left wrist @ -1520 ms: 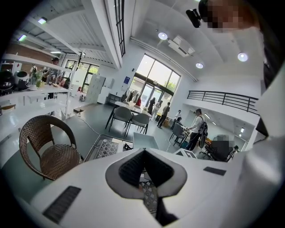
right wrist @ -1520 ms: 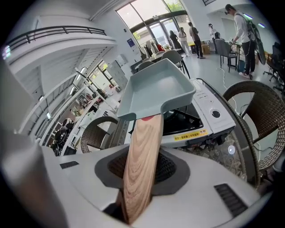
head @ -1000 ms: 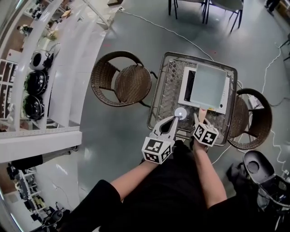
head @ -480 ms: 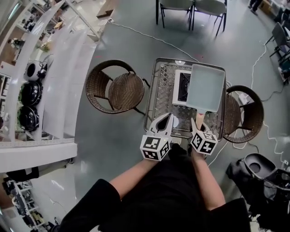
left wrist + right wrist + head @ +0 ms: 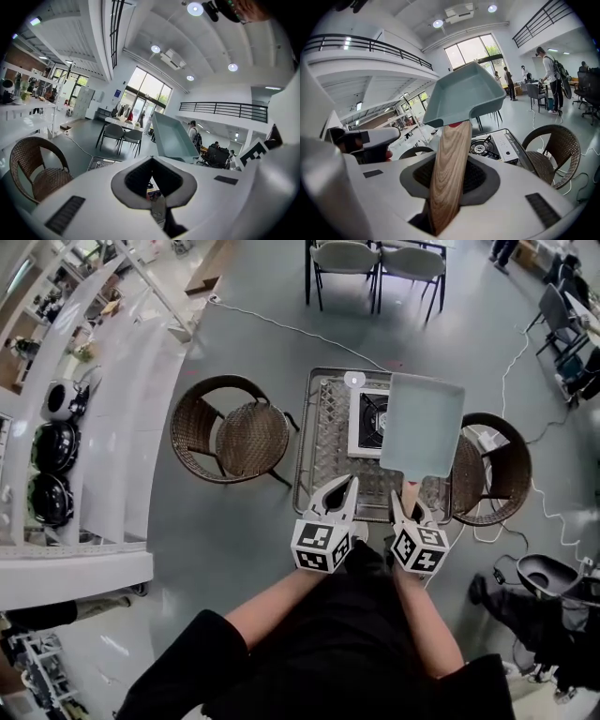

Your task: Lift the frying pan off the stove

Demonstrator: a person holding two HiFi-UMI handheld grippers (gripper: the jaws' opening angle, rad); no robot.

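Pan [image 5: 422, 423] hangs in the air, clear of the stove [image 5: 370, 418] on the wire table [image 5: 319, 446]. The right gripper [image 5: 409, 507] is clamped on its wooden handle [image 5: 447, 173]. The left gripper [image 5: 339, 495] sits beside it over the table's near edge, jaws together with nothing between them.

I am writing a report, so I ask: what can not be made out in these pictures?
Head view: the right part of the stove, covered by the lifted pan.
Right gripper view: the inside of the pan; only its underside shows.
Left gripper view: the stove and the pan's handle, behind the left gripper's own body.
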